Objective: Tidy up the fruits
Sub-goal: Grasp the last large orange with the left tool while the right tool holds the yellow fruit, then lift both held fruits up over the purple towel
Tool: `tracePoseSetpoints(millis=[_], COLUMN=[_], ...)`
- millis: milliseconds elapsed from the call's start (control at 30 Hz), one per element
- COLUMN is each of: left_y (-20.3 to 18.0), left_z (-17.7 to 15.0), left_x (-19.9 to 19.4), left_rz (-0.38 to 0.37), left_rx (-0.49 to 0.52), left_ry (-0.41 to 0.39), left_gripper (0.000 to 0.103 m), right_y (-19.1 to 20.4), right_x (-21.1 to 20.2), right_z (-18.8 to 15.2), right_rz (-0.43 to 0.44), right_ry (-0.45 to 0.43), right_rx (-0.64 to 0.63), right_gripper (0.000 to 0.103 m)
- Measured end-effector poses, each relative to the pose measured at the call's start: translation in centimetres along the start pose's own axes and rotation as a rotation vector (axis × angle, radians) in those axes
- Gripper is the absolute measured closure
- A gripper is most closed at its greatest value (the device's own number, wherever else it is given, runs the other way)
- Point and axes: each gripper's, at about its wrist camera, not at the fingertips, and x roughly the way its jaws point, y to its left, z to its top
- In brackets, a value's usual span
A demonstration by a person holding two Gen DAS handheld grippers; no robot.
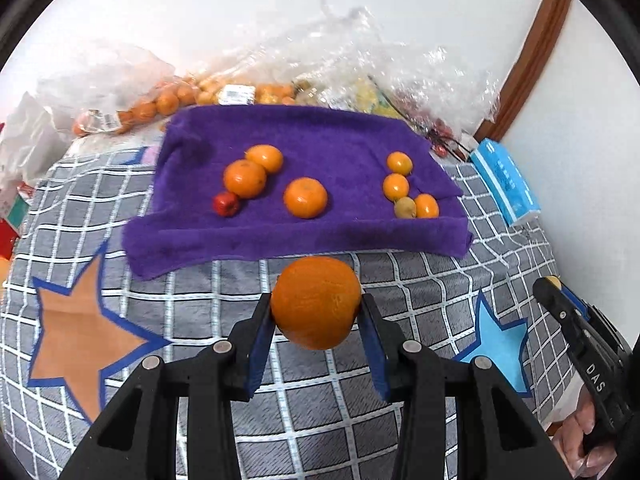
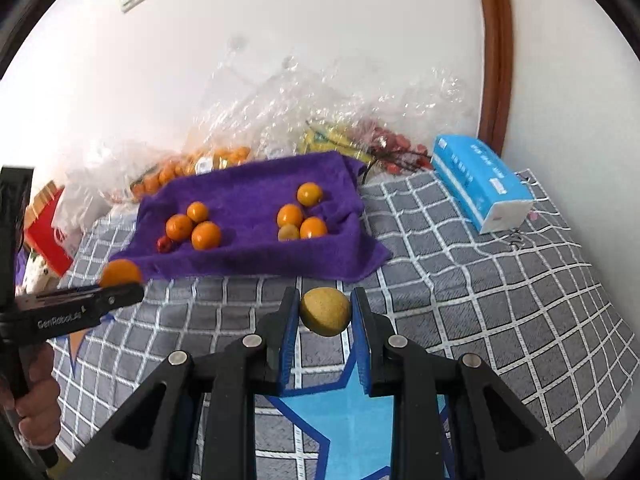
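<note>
Sorting by kind: left gripper [image 1: 316, 312] clamps an orange [image 1: 316, 302], right gripper [image 2: 325, 312] clamps a yellow-brown fruit [image 2: 325, 311], both above the quilt [image 1: 280, 408], short of the purple towel [image 1: 304, 136], which holds matching groups.

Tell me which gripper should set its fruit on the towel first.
Probably right. The right gripper holds a yellow-green fruit just in front of the purple towel, facing its matching cluster. The left gripper with its orange looks about equally close.
</note>
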Motion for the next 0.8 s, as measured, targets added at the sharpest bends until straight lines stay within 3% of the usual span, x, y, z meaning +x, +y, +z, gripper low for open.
tracePoseSetpoints(millis=[467,800], left_y=[3.5,5.6], left_z=[1.6,3.4], left_x=[-3.3,-4.0], left_rz=[0.034,0.062], left_rx=[-0.097,-0.136], left_ry=[-0.079,-0.119], left_gripper=[0.063,0.063], right_y=[1.6,2.6], right_x=[-1.3,-0.1], right_z=[4.3,7.2], right_rz=[-0.030,-0.001], right_ry=[-0.047,-0.055], right_rx=[-0.032,-0.049], right_gripper=[0.077,0.077])
